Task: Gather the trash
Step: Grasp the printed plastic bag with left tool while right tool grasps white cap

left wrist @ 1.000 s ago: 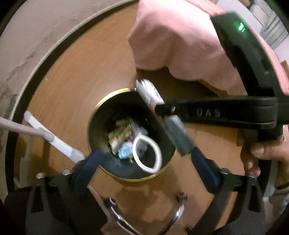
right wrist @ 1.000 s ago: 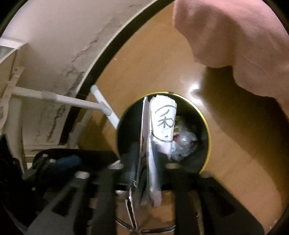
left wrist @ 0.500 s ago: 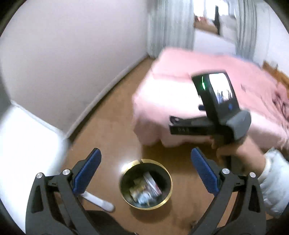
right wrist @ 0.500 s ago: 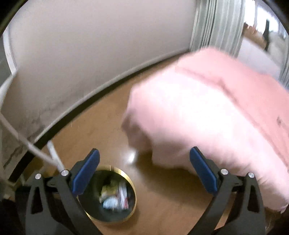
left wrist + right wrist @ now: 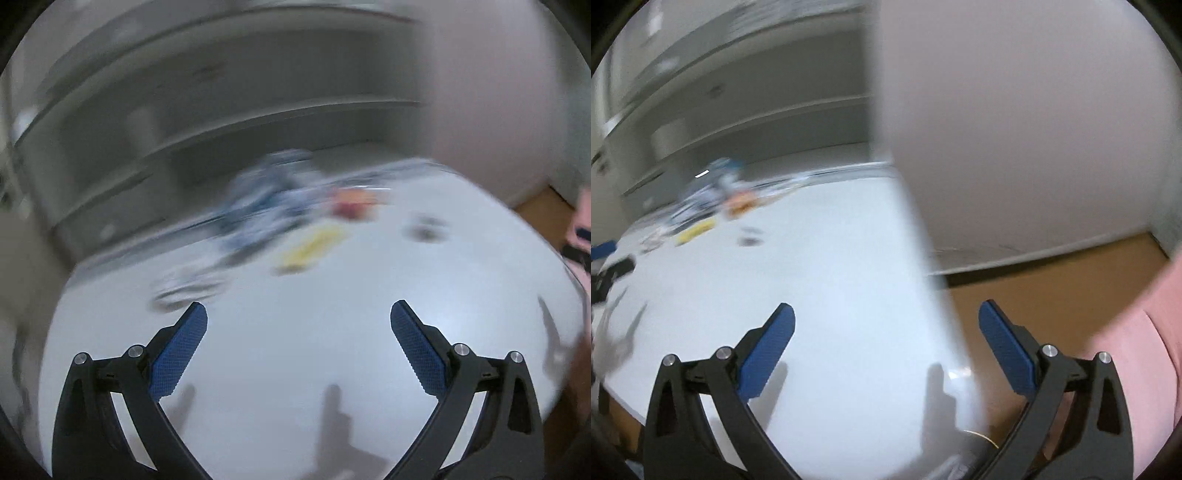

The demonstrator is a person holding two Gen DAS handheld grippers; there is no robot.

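Both views are blurred by motion. My left gripper (image 5: 298, 314) is open and empty above a white table (image 5: 332, 350). Trash lies at the table's far side: a yellow wrapper (image 5: 308, 249), a red-orange wrapper (image 5: 354, 205), a blue-and-white heap (image 5: 266, 199), a small dark scrap (image 5: 424, 230) and a striped piece (image 5: 188, 286). My right gripper (image 5: 886, 314) is open and empty over the table's right edge (image 5: 934, 295). The same trash shows far left in the right wrist view: the yellow wrapper (image 5: 696, 230), the orange wrapper (image 5: 740, 205), the dark scrap (image 5: 750, 240).
Grey shelves (image 5: 221, 110) stand behind the table. A pale wall (image 5: 1034, 129) and wooden floor (image 5: 1052, 280) lie to the right, with pink bedding (image 5: 1137, 369) at the lower right. A gold bin rim (image 5: 982, 435) peeks below the table edge.
Both grippers have swung up from the black bin on the floor to the white table. The paper that the right gripper held over the bin is gone from it.
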